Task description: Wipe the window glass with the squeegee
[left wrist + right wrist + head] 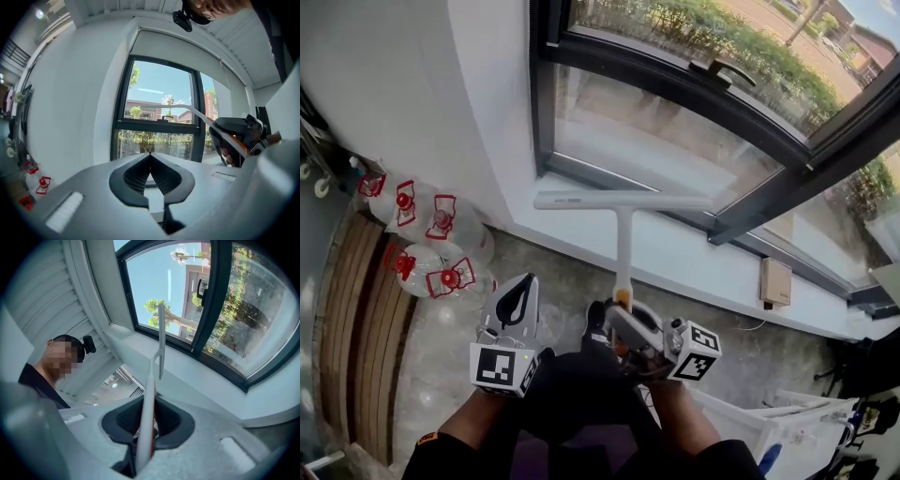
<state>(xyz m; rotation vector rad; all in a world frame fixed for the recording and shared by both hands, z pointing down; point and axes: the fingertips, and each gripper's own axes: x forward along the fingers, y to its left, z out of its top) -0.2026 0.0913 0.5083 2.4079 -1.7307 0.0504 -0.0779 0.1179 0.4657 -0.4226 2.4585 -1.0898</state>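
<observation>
Closest to the person, the left gripper (525, 281) points toward the wall. Its own view shows what the head view cannot: the jaws pressed tip to tip with nothing between them. Just beside it, the right gripper (623, 314) is clenched on the handle of the squeegee (623, 234). The right gripper view shows the white handle with its orange strip pinched between the dark pads (171, 420), and the blade edge-on above.

The head view alone gives the full T shape. The handle rises from the jaws and the white blade lies crosswise over the inner edge of the window sill (675, 258), below the window glass (666, 141). No view shows whether the blade touches the pane.

On the floor (562, 281) at the left, by the wall, stand clear water bottles (431, 262) with red caps; their contents cannot be made out. At the near right sits a white bin (750, 422), its inside mostly cut off.

Beyond the glass are hedges, and the left gripper view adds buildings and blue sky.
</observation>
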